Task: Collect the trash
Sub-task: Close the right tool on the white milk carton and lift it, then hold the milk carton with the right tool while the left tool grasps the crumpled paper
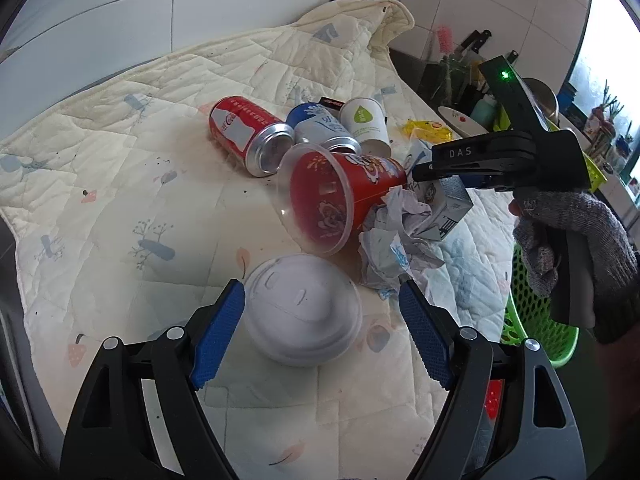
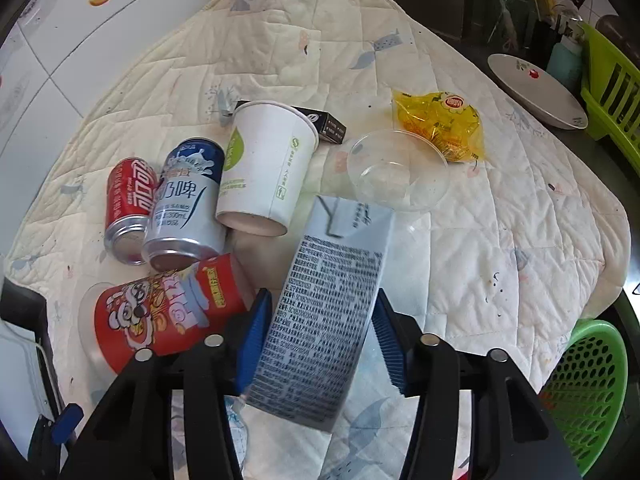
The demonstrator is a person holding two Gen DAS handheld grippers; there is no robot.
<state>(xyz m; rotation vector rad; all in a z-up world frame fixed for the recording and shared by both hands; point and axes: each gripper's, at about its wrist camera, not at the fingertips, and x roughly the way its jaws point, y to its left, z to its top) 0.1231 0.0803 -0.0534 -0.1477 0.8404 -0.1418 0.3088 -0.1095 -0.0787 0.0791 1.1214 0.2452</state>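
Two green basket (image 2: 588,392) edges beside quilt (image 2: 500,240).

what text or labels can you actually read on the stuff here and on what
"DAS": on the right gripper body.
"奶啤" and "300mL": on the blue and white can.
Coca-Cola script: on the red can; in Chinese from the right wrist.
Dense print on the grey carton: too small to read.
Green print on the paper cup: too small.

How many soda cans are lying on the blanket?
2. The red cola can lies on its side at the left of the pile, and the blue-and-white can lies right beside it, next to the white paper cup. More could be hidden.
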